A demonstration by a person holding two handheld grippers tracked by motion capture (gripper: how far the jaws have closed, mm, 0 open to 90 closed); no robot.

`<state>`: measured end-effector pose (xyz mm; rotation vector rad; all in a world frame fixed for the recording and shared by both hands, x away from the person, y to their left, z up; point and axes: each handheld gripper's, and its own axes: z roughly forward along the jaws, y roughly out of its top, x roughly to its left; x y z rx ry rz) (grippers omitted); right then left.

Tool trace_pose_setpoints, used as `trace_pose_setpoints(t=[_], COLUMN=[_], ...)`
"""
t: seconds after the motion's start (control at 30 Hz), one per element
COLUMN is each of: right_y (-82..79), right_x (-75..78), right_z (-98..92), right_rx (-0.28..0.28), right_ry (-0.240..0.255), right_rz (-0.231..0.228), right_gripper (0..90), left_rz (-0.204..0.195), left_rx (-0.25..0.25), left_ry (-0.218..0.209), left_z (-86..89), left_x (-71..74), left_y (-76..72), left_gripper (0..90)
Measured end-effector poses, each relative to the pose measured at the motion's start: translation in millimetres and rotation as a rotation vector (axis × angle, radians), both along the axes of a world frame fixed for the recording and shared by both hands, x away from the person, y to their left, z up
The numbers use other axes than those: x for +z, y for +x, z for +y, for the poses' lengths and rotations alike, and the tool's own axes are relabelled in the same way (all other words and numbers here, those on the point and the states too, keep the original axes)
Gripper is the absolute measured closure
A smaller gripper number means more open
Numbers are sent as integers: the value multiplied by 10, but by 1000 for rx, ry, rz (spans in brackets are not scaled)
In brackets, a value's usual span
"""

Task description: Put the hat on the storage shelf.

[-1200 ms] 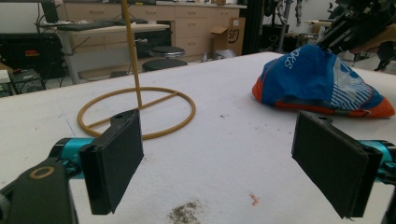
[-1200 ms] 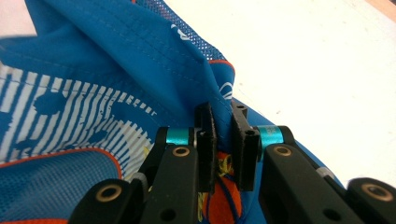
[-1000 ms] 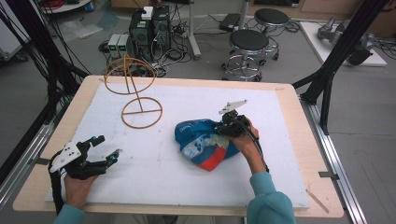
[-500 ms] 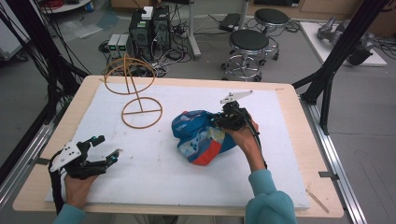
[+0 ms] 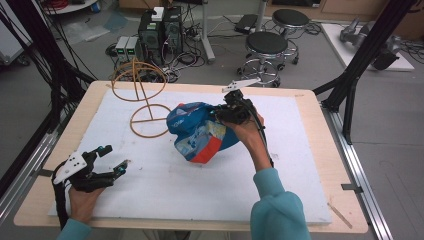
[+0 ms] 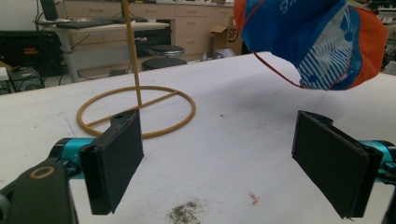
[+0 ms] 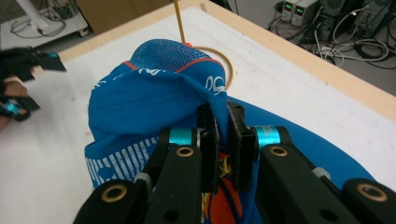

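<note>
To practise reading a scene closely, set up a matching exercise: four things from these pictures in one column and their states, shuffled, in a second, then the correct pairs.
Column 1:
1. left gripper
2. right gripper
3. blue and orange cap
4. wire stand

Column 2:
A. upright on the white mat, untouched
B. jaws wide apart, holding nothing
C. lifted clear of the mat
D. jaws closed on fabric

Pairs: 1-B, 2-D, 3-C, 4-A
</note>
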<state>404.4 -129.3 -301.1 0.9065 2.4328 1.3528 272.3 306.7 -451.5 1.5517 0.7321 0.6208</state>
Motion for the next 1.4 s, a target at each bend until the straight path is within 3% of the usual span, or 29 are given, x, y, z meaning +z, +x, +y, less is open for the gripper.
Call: trace_pose_setpoints(t=[0.37,0.63,1.03,1.4], right_y=[90,134,169,228], right_x=[305,529,689,869], right_z=[213,406,626,943], right_rx=[4,38,64,126], right_ry=[55,87,114,152], right_rz=[-29,-44,-59,-79], right_gripper=[849,849,849,849], left_rz=[0,-2,-3,-2], left_rx=[-1,-2,-3,-2], left_ry=[1,1,5,1], left_z=[0,-1,-1,-4], left_x=[0,0,0,0], left_y=[0,0,0,0], left_gripper=[168,168,168,168])
